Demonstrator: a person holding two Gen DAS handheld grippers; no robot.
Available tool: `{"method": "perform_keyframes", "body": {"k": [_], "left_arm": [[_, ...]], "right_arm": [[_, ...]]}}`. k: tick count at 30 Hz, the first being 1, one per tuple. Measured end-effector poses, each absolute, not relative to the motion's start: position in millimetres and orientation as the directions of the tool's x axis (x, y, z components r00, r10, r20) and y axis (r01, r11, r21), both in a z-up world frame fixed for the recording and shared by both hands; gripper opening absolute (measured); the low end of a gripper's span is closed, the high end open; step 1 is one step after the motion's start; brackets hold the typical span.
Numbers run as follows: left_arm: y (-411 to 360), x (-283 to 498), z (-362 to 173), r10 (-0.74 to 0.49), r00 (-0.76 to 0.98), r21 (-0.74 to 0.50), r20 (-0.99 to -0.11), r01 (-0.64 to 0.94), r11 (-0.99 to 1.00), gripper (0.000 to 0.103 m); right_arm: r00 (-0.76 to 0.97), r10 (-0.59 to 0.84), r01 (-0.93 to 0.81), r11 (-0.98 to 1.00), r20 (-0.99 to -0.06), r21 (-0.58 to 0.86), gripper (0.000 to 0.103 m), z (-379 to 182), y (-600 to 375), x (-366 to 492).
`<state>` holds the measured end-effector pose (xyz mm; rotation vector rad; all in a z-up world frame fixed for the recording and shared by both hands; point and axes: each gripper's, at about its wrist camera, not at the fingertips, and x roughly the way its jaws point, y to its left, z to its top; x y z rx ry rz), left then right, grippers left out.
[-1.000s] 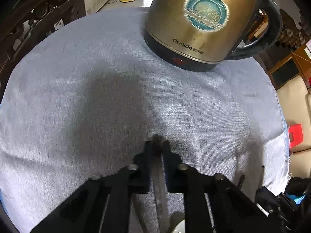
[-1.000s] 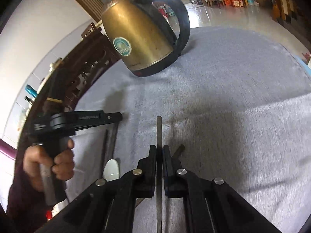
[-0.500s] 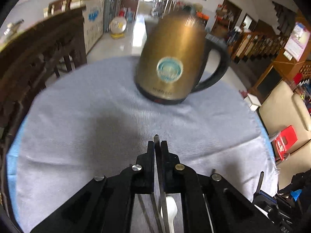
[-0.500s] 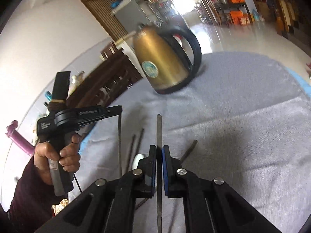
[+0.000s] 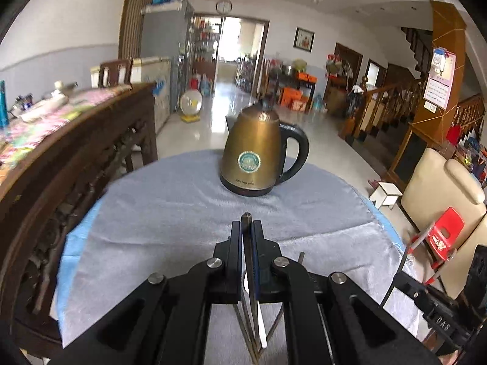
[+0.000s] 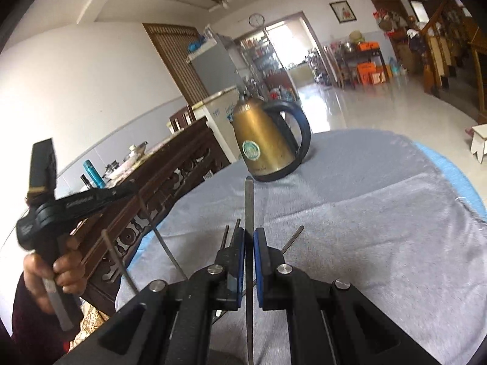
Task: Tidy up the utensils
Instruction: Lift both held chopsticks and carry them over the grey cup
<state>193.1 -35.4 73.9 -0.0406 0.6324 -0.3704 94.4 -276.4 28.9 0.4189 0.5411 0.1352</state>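
My left gripper (image 5: 247, 228) is shut on a thin metal chopstick (image 5: 248, 243) whose tip sticks out past the jaws; it is held well above the grey cloth. My right gripper (image 6: 249, 237) is shut on another metal chopstick (image 6: 249, 200), also lifted off the table. In the right wrist view the left gripper (image 6: 134, 193) shows at the left in a hand, its chopstick (image 6: 162, 240) hanging down. More dark chopsticks (image 6: 292, 238) and a white spoon (image 5: 261, 328) lie on the cloth below.
A brass electric kettle (image 5: 254, 155) with a black handle stands at the far side of the round table (image 5: 152, 213), which has a grey cloth over it. A dark carved wooden cabinet (image 5: 76, 164) is close on the left. A cream chair (image 5: 441, 194) and a red stool (image 5: 444, 231) are on the right.
Both grippers have risen and tilted up from the cloth, each carrying its chopstick. The kettle now looks farther away and the room shows behind it.
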Motion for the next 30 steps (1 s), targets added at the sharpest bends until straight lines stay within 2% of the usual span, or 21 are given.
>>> {"method": "perform_keyframes", "body": {"k": [11, 20, 25, 30], "left_arm": [[-15, 120, 122, -0.38, 0.808, -0.142, -0.451, 0.355, 0.924, 0.005], [3, 70, 169, -0.414, 0.832, -0.129, -0.37, 0.395, 0.909, 0.005], [15, 44, 190, -0.462, 0.831, -0.154, -0.31, 0.436, 0.887, 0.005], [15, 25, 203, -0.506, 0.815, -0.163, -0.284, 0.479, 0.863, 0.005]], "right_arm": [[0.914, 0.139, -0.015, 0.95, -0.381, 0.311, 0.007, 69, -251, 40], [0.964, 0.082, -0.017, 0.968, -0.253, 0.249, 0.007, 118, -240, 0], [0.976, 0.099, -0.052, 0.97, -0.192, 0.236, 0.007, 139, -230, -17], [0.977, 0.128, -0.088, 0.97, -0.17, 0.227, 0.007, 148, -217, -26]]}}
